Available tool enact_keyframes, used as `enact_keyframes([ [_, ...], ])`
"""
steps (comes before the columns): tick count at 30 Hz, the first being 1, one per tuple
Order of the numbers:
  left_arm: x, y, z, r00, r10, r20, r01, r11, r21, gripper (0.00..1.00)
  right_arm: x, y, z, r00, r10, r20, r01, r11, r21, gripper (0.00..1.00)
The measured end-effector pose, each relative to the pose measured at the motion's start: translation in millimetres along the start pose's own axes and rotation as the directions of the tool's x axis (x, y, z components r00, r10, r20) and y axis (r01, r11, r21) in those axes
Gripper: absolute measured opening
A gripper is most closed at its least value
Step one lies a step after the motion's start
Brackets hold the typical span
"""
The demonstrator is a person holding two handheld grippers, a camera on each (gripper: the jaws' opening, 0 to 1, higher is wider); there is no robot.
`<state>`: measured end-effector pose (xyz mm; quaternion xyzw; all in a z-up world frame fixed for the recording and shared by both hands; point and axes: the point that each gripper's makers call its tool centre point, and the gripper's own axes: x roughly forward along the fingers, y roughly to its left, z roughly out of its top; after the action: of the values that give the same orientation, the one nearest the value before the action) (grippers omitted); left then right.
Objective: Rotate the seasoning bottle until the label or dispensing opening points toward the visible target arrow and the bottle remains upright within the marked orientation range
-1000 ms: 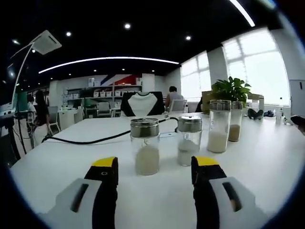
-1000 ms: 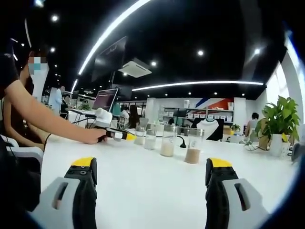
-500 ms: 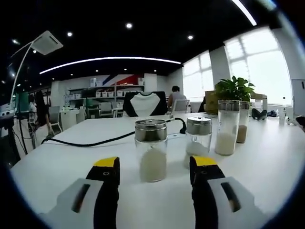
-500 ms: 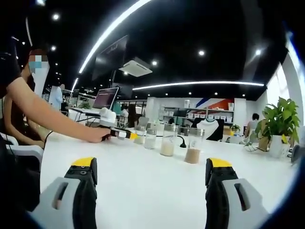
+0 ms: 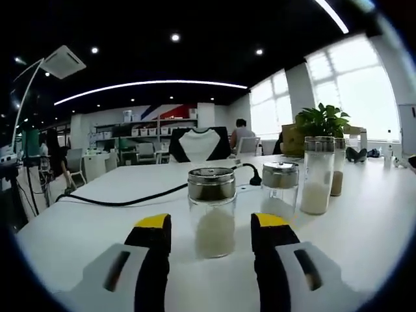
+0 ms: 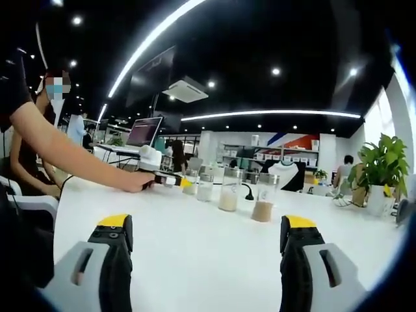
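A short glass seasoning bottle (image 5: 212, 214) with a metal shaker lid and pale powder stands upright on the white table (image 5: 78, 224). It sits just ahead of my left gripper (image 5: 211, 224), centred between the open jaws, with a gap on each side. A second short bottle (image 5: 279, 187) stands behind it to the right, then two tall bottles (image 5: 318, 175). In the right gripper view the row of bottles (image 6: 229, 190) stands far ahead. There a person's hand holds the left gripper (image 6: 175, 182) at the row's left end. My right gripper (image 6: 208, 227) hangs open over bare table.
A black cable (image 5: 123, 198) runs across the table behind the bottles. A potted plant (image 5: 322, 120) stands at the far right by the windows. A person's arm (image 6: 58, 153) reaches in from the left of the right gripper view. Desks and a monitor (image 6: 144, 133) lie beyond.
The left gripper has moved forward to the nearest bottle, which now looms larger between its jaws. The jaws stand slightly closer together. The right gripper has stayed still.
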<state>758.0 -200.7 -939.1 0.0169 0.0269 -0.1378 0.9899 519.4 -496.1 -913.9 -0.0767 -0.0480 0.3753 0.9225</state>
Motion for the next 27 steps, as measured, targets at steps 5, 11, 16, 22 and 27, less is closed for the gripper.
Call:
enact_keyframes([
  [5, 3.9, 0.9, 0.2, 1.0, -0.001, 0.003, 0.001, 1.0, 0.016, 0.48, 0.3, -0.1, -1.2, 1.0, -0.001, -0.006, 0.001, 1.0, -0.003, 0.96],
  [11, 6.2, -0.6, 2.1, 1.0, -0.013, 0.014, 0.012, 1.0, 0.016, 0.36, 0.8, 0.0, -2.1, 1.0, -0.001, -0.012, 0.001, 1.0, -0.009, 0.96],
  [16, 8.0, -1.2, 2.0, 1.0, -0.013, 0.017, 0.013, 1.0, 0.024, 0.32, 1.1, -0.2, -2.4, 1.0, -0.002, -0.014, 0.002, 1.0, -0.011, 0.96],
  [22, 6.3, -2.0, 1.1, 1.0, -0.013, 0.015, 0.013, 1.0, 0.001, 0.31, 1.4, 0.0, -2.7, 1.0, -0.001, -0.015, 0.001, 1.0, -0.015, 0.96],
  [27, 3.5, -3.0, 2.1, 1.0, -0.02, 0.009, 0.02, 1.0, -0.014, 0.3, 1.8, 0.4, -4.0, 1.0, -0.001, -0.023, 0.001, 1.0, -0.021, 0.96],
])
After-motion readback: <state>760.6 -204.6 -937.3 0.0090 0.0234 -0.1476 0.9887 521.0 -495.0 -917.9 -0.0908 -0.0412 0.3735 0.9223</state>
